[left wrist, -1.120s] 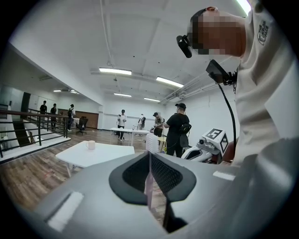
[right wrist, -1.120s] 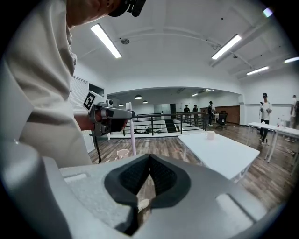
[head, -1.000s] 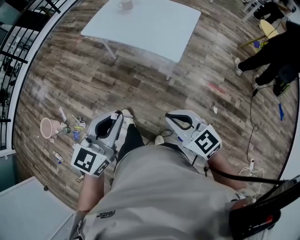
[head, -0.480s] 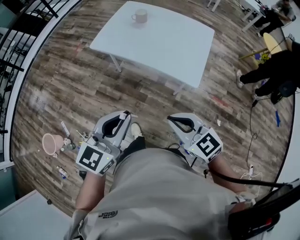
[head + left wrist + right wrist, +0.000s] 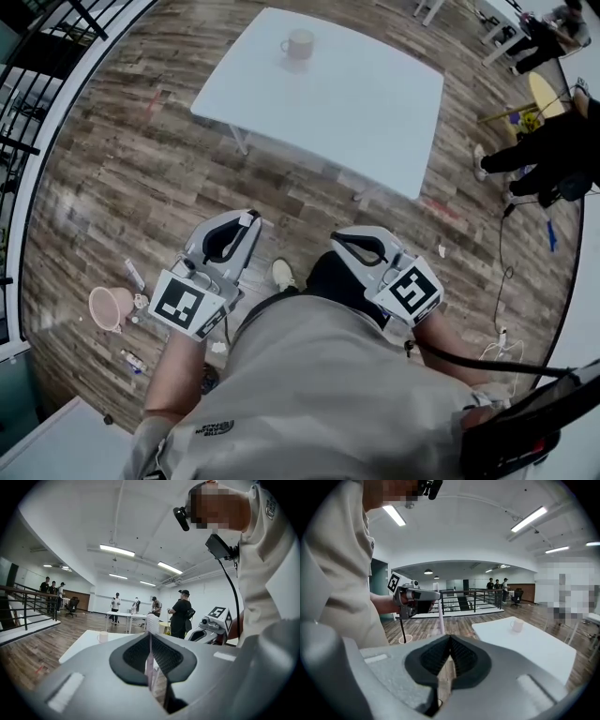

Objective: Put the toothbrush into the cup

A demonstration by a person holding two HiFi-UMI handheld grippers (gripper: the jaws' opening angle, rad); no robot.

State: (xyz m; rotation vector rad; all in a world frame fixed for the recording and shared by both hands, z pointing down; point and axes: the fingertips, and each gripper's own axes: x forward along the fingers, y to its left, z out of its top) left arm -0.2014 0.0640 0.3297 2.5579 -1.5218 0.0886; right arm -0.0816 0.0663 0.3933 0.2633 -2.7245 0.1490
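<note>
The left gripper [image 5: 247,221] is held in front of the person's body, and its fingers are closed on the toothbrush [image 5: 152,623]. The thin pale handle stands between the pads, and the white bristle head rises above their tips. The right gripper [image 5: 338,234] is just beside it, at a similar height. Its fingers are together at the tips and there is nothing between them. In the right gripper view, the toothbrush shows as a pale stick that hangs from the left gripper. Below both grippers is the wooden floor [image 5: 141,178], and one light shoe [image 5: 282,274] of the person shows between them. On the floor at the person's left lies a pink container [image 5: 110,307] with some small things scattered near it. Further ahead stands the white worktop [image 5: 366,103], well apart from both grippers. The cup [image 5: 298,43] stands upright on it, near its far edge, and it is pale with a handle. A dark railing [image 5: 33,94] runs along the left side of the room. Several people [image 5: 181,616] stand near other tables at the far end.
</note>
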